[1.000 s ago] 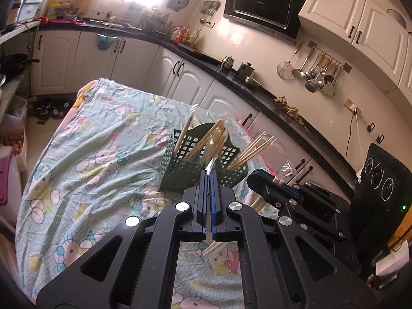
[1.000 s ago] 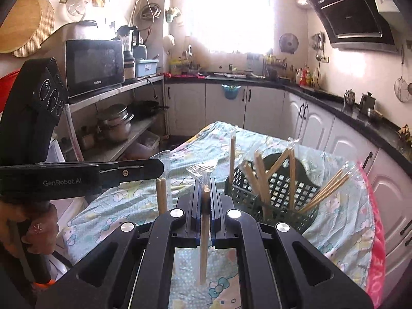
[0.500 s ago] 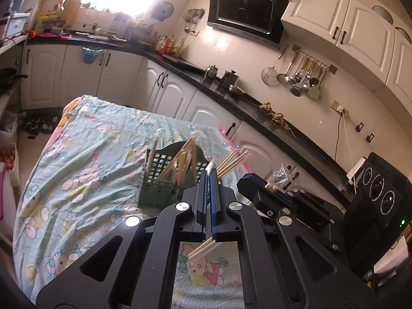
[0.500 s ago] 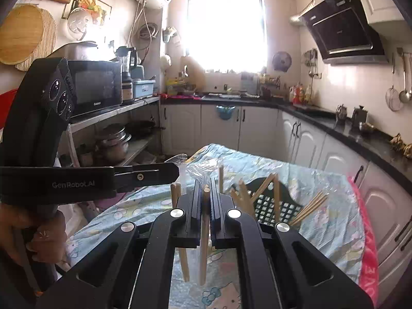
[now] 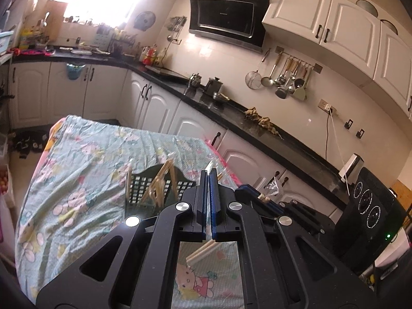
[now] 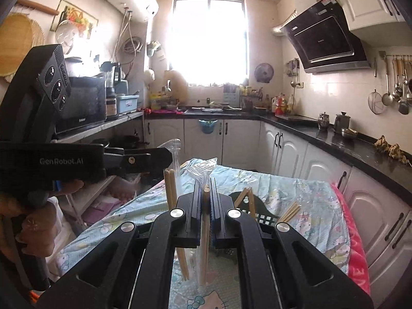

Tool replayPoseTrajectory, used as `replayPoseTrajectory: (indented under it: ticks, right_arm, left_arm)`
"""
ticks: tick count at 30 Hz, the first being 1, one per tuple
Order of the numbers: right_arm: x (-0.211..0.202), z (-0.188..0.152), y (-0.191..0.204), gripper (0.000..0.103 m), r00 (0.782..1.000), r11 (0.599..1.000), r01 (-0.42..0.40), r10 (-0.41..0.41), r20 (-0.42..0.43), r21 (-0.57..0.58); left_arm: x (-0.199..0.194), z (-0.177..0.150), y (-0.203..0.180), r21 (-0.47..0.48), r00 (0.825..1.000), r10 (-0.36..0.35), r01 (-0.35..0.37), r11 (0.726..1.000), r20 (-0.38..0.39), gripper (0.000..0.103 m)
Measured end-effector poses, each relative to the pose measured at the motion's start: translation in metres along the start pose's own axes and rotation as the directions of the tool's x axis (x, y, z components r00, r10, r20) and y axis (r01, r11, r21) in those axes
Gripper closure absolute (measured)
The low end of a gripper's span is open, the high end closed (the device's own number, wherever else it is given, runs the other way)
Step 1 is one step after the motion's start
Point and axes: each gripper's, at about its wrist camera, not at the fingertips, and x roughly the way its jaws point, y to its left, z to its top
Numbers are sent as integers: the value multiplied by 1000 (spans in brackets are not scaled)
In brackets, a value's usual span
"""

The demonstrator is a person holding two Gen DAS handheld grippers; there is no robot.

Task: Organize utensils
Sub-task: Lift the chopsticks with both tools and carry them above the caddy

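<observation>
Above the cartoon-print counter (image 5: 77,180), the left gripper (image 5: 209,177) is clamping its fingers on a clear plastic wrapper (image 6: 175,152). The right gripper (image 6: 206,188) is gripping a wooden chopstick (image 6: 205,231), just in front of the dark basket (image 5: 154,188) holding more chopsticks.

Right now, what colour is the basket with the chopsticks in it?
Dark green, with a grid of holes. The basket shows best in the left wrist view.
</observation>
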Motion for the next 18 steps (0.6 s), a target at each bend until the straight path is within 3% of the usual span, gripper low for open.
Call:
replayPoseTrajectory:
  ticks: [8,18]
  right_arm:
    - [-9,21,-22,98,998,998,37,-40,45,54]
    - [-5,56,-46,98,987,993,114,-118,112,43]
  left_arm:
    - [11,28,-9,16,998,-51,51,999,33,103]
    - [28,63,-22,39,995,-51,48,998,85,103]
